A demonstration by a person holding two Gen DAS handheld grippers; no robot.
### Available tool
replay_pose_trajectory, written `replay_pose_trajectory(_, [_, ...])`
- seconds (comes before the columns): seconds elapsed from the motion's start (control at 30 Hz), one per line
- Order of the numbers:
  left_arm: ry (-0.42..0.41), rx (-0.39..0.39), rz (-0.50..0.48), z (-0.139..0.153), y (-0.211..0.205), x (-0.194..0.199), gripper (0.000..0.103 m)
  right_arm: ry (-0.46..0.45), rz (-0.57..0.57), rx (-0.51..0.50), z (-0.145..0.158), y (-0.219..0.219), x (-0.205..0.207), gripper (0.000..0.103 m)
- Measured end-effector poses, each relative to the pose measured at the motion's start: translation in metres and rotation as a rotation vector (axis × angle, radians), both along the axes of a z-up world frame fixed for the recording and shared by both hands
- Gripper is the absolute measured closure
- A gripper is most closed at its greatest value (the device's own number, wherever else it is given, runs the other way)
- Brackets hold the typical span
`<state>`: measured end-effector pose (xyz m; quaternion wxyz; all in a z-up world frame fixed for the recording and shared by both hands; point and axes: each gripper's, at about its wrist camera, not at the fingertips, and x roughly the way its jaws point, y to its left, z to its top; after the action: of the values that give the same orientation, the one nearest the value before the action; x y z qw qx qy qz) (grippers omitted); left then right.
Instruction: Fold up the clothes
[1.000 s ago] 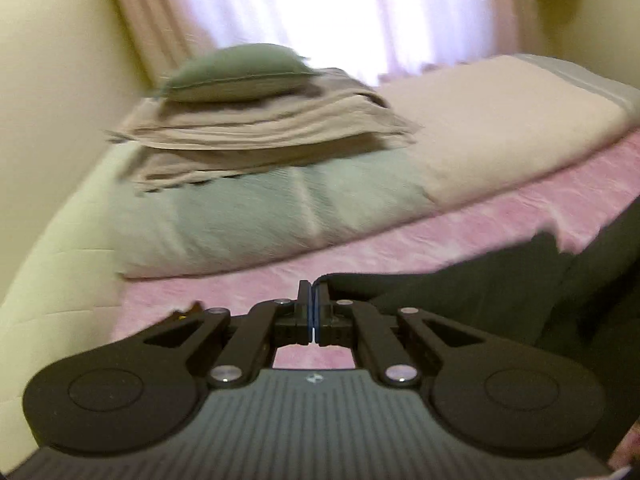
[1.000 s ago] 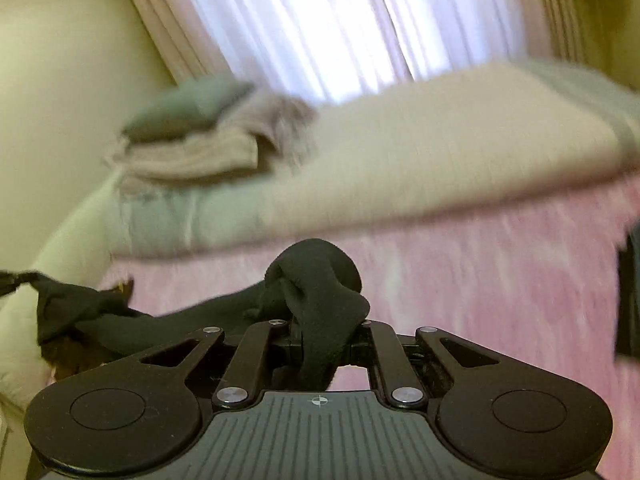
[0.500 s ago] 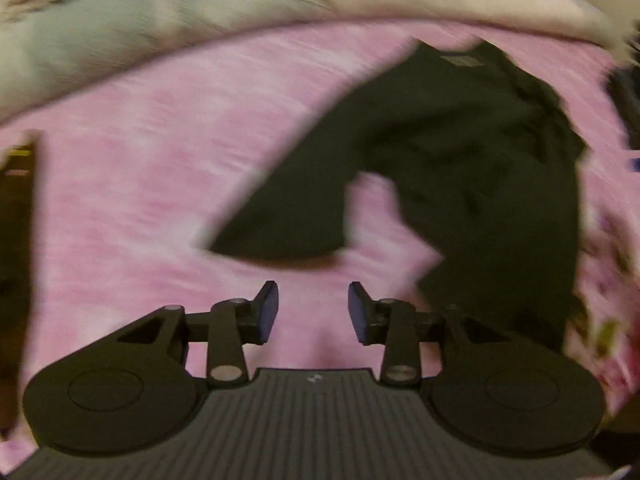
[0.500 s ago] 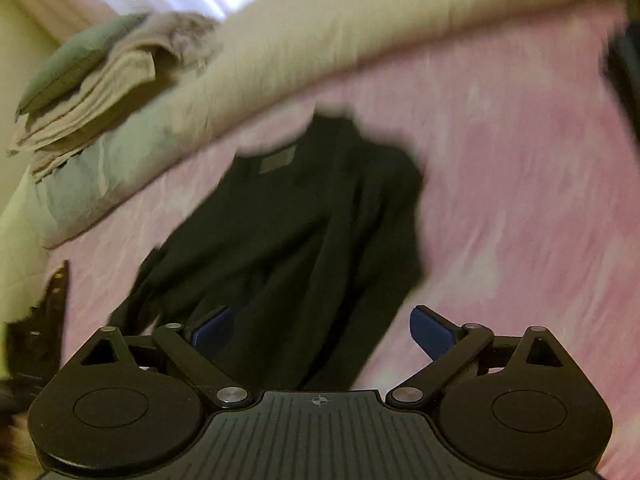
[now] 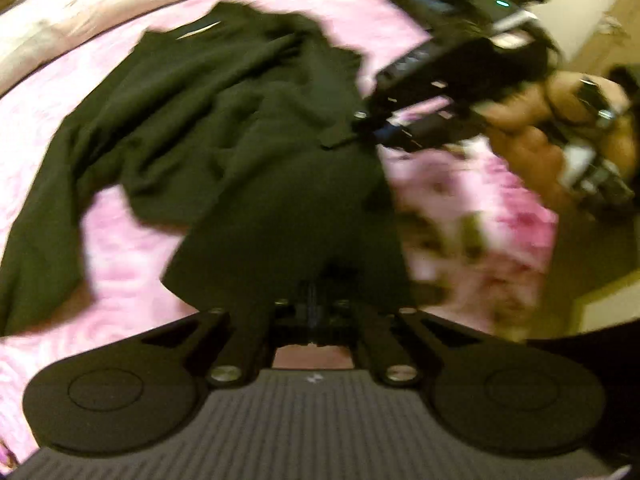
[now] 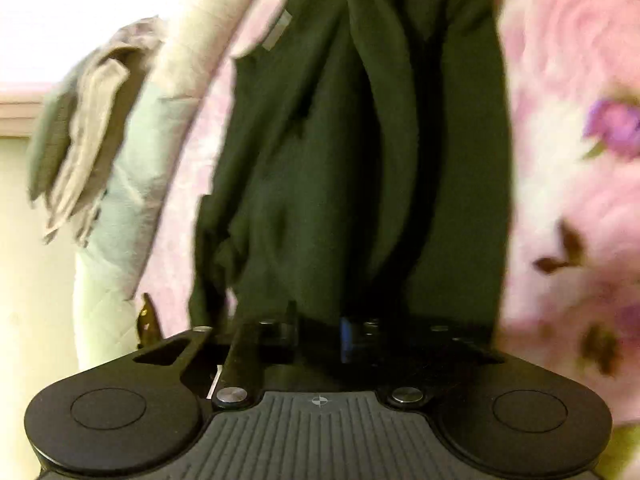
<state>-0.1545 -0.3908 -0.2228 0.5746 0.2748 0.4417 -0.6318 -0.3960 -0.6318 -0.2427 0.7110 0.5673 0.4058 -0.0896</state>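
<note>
A black long-sleeved garment (image 5: 240, 140) lies crumpled on the pink floral bedspread (image 5: 48, 120), collar label toward the far side. My left gripper (image 5: 314, 304) is shut on the garment's near hem, with the cloth bunched over its tips. In the left wrist view my right gripper (image 5: 362, 130) pinches the garment's right edge, carried by a person's hand (image 5: 532, 148). In the right wrist view the garment (image 6: 360, 160) stretches away from the right gripper (image 6: 320, 330). Its jaws are closing with dark cloth pressed between the pads.
A cream duvet (image 5: 100, 0) runs along the far side of the bed. Folded beige and grey linens (image 6: 80, 140) are stacked on a pale green quilt (image 6: 128, 200) at the left. A small brown object (image 6: 148, 320) lies near the bed's left edge.
Both grippers let go of the garment, dropped toward the bed while tilting down, opened, then shut again on the spread-out garment: the left on the near hem, the right on its side edge.
</note>
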Motion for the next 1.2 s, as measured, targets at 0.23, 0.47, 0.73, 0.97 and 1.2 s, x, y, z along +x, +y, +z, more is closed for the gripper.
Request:
replay_pose_trajectory(0.23, [0.126, -0.057, 0.029, 0.039, -0.003, -0.044, 0.098, 0.120, 0.125, -0.315, 0.105, -0.053, -0.084, 0.096])
replay_pose_trajectory(0.47, [0.082, 0.082, 0.343, -0.029, -0.032, -0.010, 0.051, 0.423, -0.033, -0.640, 0.108, -0.142, -0.162, 0.096])
replay_pose_trajectory(0.73, [0.011, 0.107, 0.342, -0.074, -0.063, 0.013, 0.080, 0.453, 0.076, -0.824, 0.083, -0.116, -0.164, 0.011])
replay_pose_trajectory(0.97, [0.090, 0.073, 0.382, -0.003, -0.012, 0.045, 0.094, 0.118, 0.318, -0.587, 0.057, -0.037, -0.135, 0.011])
replay_pose_trajectory(1.2, [0.040, 0.129, 0.532, 0.051, 0.053, 0.101, 0.095, -0.009, 0.544, -0.446, -0.008, 0.054, -0.080, 0.011])
